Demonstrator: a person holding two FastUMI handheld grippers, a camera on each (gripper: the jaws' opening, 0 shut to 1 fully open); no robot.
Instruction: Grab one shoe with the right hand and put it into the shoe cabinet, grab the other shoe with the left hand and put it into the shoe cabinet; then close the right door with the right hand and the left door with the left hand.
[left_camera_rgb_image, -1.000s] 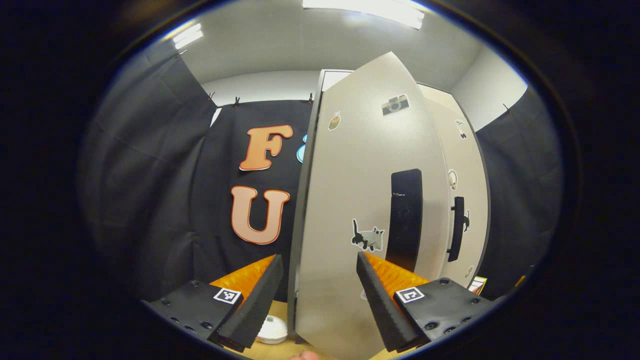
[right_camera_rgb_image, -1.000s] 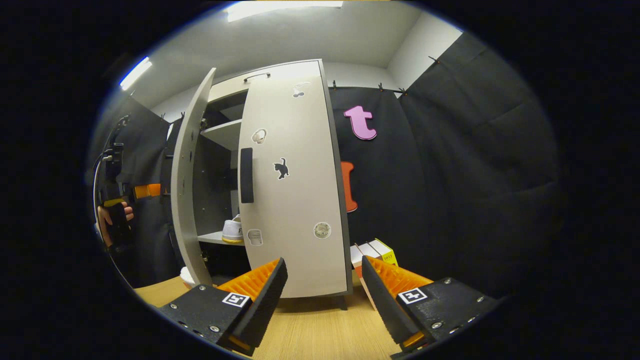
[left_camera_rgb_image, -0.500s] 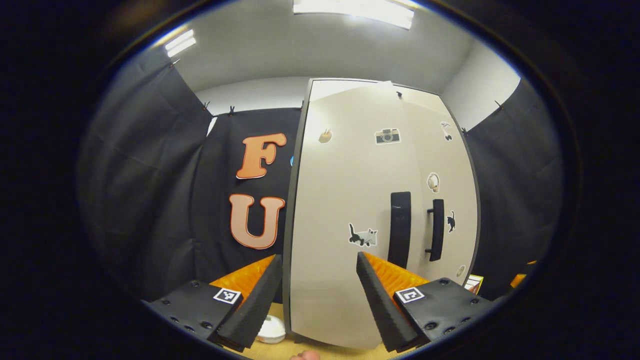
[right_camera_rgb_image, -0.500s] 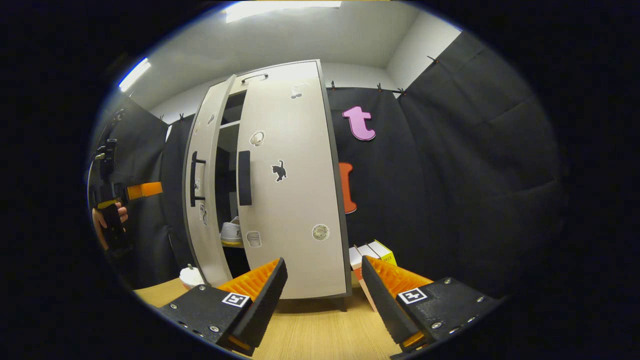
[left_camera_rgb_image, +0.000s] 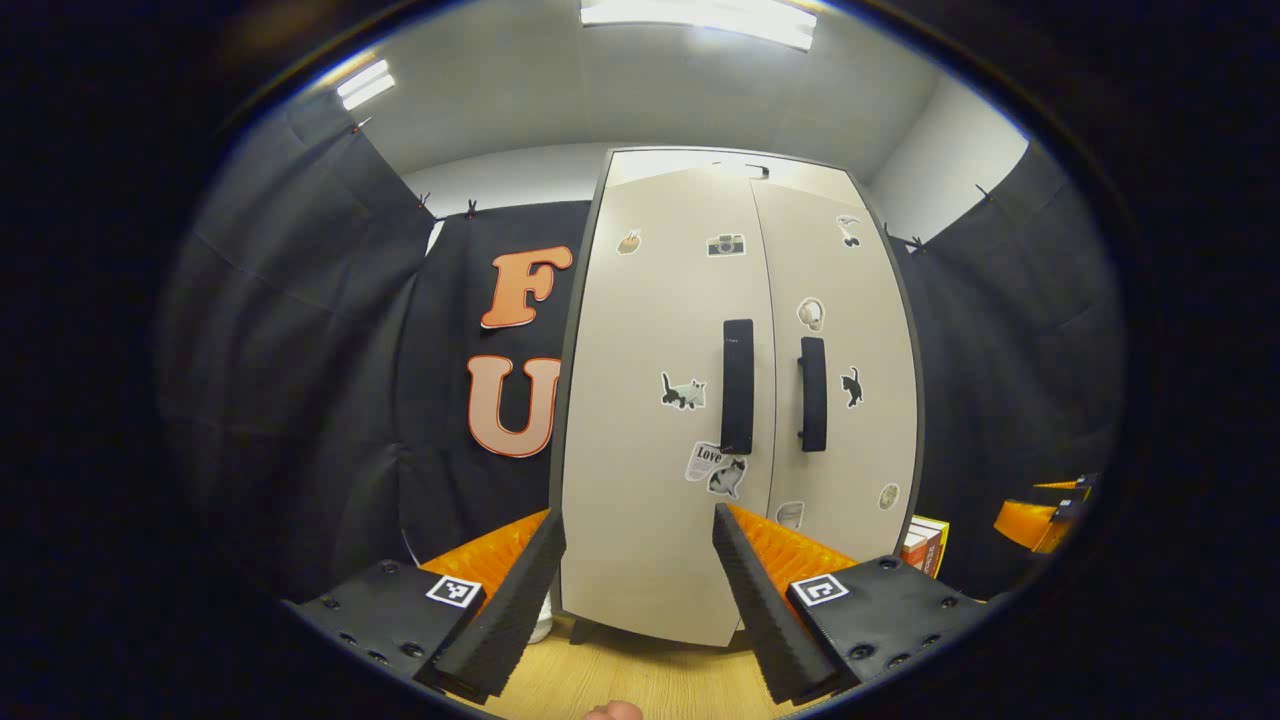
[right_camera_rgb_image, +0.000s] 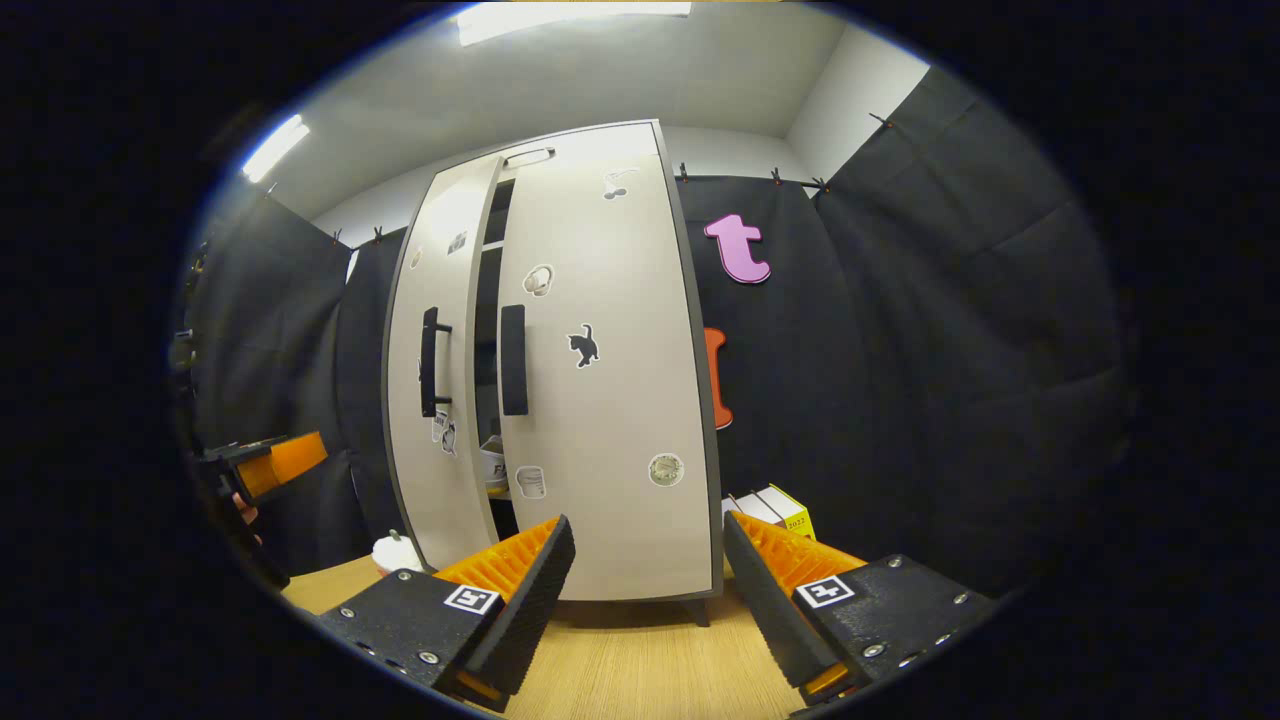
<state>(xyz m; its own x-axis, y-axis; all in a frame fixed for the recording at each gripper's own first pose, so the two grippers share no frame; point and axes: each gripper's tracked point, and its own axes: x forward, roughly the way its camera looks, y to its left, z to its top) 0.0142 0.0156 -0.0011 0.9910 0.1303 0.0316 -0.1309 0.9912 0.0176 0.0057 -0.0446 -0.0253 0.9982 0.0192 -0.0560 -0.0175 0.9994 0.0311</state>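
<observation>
— Are both doors shut, then? From the left gripper view the left door (left_camera_rgb_image: 655, 400) looks flush with the right door (left_camera_rgb_image: 845, 370).

— Not quite, I'd say. In the right gripper view there's a dark gap between the left door (right_camera_rgb_image: 445, 370) and the right door (right_camera_rgb_image: 605, 370), so the left one hangs slightly ajar. It probably needs a last push.

— And the tongs?

— The left tongs (left_camera_rgb_image: 635, 590) stand apart, holding nothing, back from the shoe cabinet (left_camera_rgb_image: 735, 170) with the door between the fingers in the view. The right tongs (right_camera_rgb_image: 645, 590) are apart and empty too, hanging over the wooden floor (right_camera_rgb_image: 640, 670), I suppose to keep out of the way.

— Where are the shoes?

— Inside the cabinet, I'd judge. Through the gap something pale (right_camera_rgb_image: 492, 465) sits on a shelf; it may be a shoe, but it's too narrow a slit to be sure.

— That small white thing low by the cabinet's left side (right_camera_rgb_image: 398, 550)?

— Can't make it out.
</observation>
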